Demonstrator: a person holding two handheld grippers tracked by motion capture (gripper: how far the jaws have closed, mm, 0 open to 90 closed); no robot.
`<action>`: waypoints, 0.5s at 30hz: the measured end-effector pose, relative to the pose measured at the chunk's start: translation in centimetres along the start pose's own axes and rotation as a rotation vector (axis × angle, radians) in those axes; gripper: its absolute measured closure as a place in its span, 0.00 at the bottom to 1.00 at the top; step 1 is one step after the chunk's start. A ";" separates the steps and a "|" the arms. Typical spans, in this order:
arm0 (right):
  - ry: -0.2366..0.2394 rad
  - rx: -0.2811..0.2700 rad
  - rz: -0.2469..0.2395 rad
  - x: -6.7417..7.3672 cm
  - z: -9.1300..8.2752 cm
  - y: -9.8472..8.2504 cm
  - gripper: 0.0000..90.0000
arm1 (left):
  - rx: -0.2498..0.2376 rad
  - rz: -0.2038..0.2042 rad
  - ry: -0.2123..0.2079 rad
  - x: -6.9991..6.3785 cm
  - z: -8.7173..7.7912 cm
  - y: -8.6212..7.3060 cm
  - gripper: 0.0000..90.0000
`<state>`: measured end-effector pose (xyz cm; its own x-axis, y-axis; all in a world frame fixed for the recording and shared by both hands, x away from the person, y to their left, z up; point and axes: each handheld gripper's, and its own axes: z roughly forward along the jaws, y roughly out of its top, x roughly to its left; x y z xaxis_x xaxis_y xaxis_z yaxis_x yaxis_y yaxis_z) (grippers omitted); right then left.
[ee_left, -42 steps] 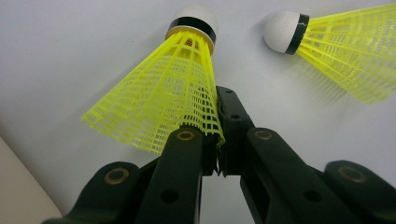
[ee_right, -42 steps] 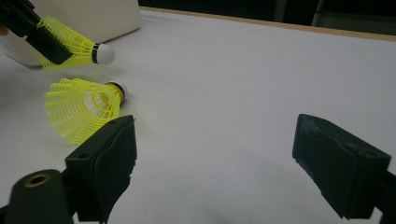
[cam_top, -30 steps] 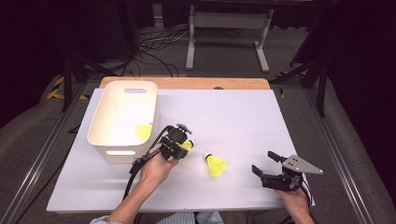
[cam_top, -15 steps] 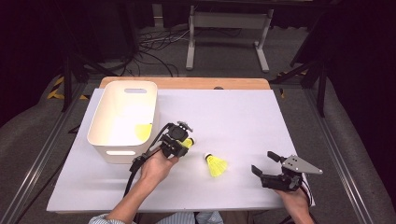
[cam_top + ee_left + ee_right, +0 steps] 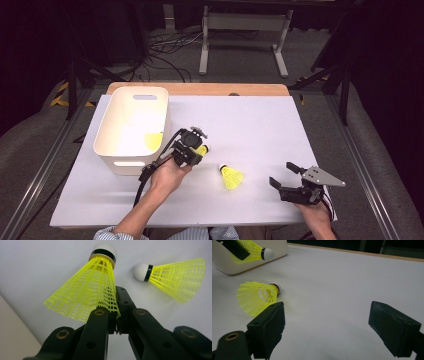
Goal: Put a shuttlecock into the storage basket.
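Observation:
My left gripper hovers just right of the white bin, shut on the skirt of a yellow shuttlecock. In the left gripper view the black jaws pinch the mesh rim of that shuttlecock, its white cork pointing away. A second yellow shuttlecock lies on its side on the table between the two hands, also seen as the far shuttlecock and the near one. My right gripper rests near the front right, jaws wide apart and empty.
A third yellow shuttlecock lies inside the bin. The white table sheet stretches bare to the back and right, ending at a wooden edge. Cables trail from both grippers toward the front.

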<state>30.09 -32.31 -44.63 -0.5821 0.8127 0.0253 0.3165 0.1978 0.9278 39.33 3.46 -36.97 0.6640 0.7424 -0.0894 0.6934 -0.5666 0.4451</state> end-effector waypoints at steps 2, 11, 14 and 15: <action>0.000 0.000 0.000 0.0 0.0 0.0 0.16 | -0.001 0.003 0.006 -0.1 -0.1 0.0 0.98; -0.001 0.002 0.000 0.0 0.0 0.0 0.16 | -0.012 0.013 0.010 -0.2 -1.0 0.4 0.98; 0.000 0.001 0.000 0.0 0.0 0.0 0.16 | -0.015 0.013 0.008 -0.1 -1.2 0.5 0.98; 0.000 0.001 -0.001 0.0 0.0 0.0 0.16 | -0.016 0.013 0.008 -0.1 -1.4 0.6 0.98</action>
<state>30.09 -32.31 -44.64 -0.5822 0.8127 0.0248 0.3170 0.1988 0.9274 39.30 3.53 -35.45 0.6706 0.7379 -0.0768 0.6803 -0.5703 0.4604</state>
